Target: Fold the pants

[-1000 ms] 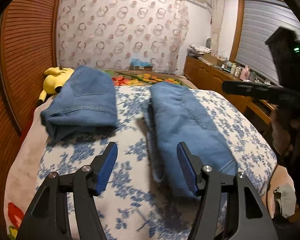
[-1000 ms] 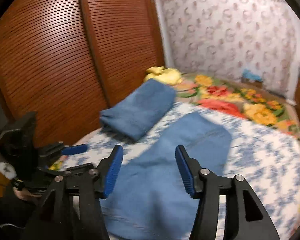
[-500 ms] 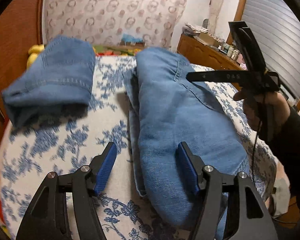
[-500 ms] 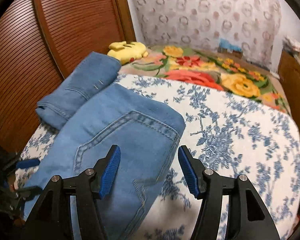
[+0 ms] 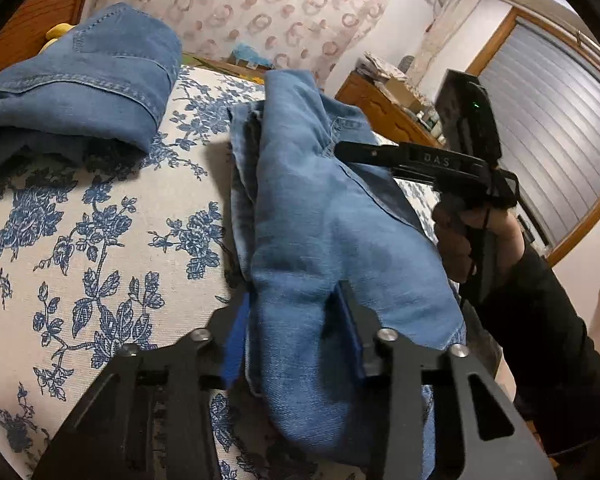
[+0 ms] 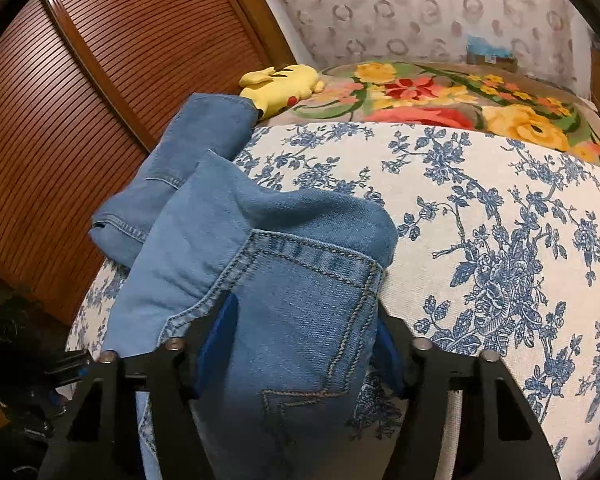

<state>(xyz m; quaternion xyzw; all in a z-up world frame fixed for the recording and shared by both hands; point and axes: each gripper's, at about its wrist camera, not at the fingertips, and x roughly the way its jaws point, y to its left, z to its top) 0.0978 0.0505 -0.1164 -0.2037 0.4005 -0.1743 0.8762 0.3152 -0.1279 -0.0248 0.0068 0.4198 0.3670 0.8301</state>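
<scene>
Two grippers grab the light blue jeans on the bed.

A folded pair of darker jeans (image 5: 80, 76) lies at the left on the flowery bed sheet (image 5: 80, 240). The left gripper (image 5: 296, 340) is closing its jaws on the light blue jeans (image 5: 332, 220). The right gripper (image 6: 304, 340) is closing on their pocket end, denim bunched between both.

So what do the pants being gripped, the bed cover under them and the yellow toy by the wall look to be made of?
Pants: light blue denim, going by the twill weave and tan double stitching around the pocket; matte, soft-washed.
Bed cover: woven cloth, probably cotton or linen, with visible weave under a blue flower print.
Yellow toy: plush with a soft, fuzzy surface; the filling is hidden.
</scene>
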